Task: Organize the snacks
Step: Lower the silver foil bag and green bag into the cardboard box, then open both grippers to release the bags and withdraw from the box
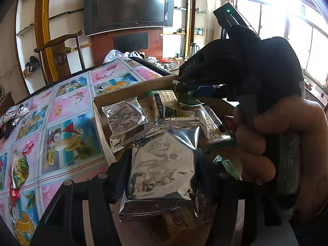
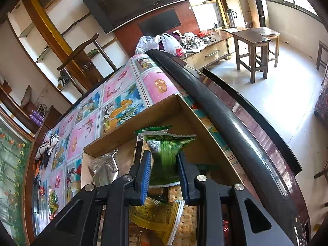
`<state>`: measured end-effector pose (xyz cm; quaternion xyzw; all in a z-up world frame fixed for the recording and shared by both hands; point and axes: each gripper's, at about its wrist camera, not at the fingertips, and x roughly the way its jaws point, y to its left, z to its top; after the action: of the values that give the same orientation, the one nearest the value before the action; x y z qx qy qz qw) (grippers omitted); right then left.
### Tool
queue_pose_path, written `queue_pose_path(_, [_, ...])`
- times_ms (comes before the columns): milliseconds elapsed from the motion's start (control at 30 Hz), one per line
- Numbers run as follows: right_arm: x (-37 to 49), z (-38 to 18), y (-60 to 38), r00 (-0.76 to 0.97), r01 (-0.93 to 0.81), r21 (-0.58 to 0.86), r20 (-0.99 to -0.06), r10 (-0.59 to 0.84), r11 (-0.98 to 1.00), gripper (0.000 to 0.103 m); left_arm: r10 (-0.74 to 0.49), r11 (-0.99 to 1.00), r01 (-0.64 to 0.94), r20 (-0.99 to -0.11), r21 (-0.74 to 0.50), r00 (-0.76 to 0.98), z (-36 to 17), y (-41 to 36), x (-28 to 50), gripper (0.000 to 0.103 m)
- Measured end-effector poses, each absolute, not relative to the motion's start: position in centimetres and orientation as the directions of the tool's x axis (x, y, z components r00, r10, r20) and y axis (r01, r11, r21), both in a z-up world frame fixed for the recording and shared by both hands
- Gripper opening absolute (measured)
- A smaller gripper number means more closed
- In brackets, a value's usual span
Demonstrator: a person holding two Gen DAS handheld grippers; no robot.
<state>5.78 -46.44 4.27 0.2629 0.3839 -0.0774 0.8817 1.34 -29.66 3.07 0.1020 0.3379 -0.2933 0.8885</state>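
The cardboard box [image 1: 102,123] sits on the table's picture-patterned cloth [image 1: 67,106], and every place here is given from that box. The left gripper [image 1: 164,164] hangs over the box's near end with its jaws clamped on a silver foil packet [image 1: 164,160], which stands upright between them, pressed at both sides. A second silver foil packet [image 1: 123,119] lies inside the box toward its left wall, just beyond the held one. The right gripper [image 2: 164,164] is over the box's far right corner, its blue-padded fingers [image 2: 144,172] drawn close and pinching a green snack packet [image 2: 166,155] at the middle, so the wrapper bunches in and flares above the pads. In the left view a bare hand [image 1: 287,139] wraps that gripper's handle, to the right of the box. Cracker packs [image 1: 164,100] lie flat in the box beneath both tools. Outside the box, well to its left on the cloth, lies a loose green and yellow wrapper [image 1: 19,170].
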Motion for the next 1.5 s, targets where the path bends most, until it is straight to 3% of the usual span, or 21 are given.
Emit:
queue_pose_path(333, [4.6,5.7,-46.8,0.730,0.328,0.425,-0.681,0.059,0.844,0.029,-0.467,0.806,0.591,-0.652,-0.035,0.597,3.4,-29.3,1.3,0.063])
queue_pose_path(467, [4.3,6.1,-46.7,0.741,0.327,0.421,-0.670,0.046,0.846,0.031,-0.479,0.803,0.594,-0.645,-0.049,0.595,3.7,-29.0,1.2,0.072])
queue_pose_path(800, [3.9,6.6,-46.9,0.762,0.325,0.442,-0.646,0.046,0.836,0.033,-0.484,0.812,0.582,-0.613,-0.048,0.624,4.7,-28.4,0.8,0.074])
queue_pose_path(1500, [4.0,7.1,-45.7,0.776,0.287,0.420,-0.628,0.048,0.861,0.033,-0.307,0.922,0.384,-0.500,0.056,0.810,6.7,-25.3,1.5,0.075])
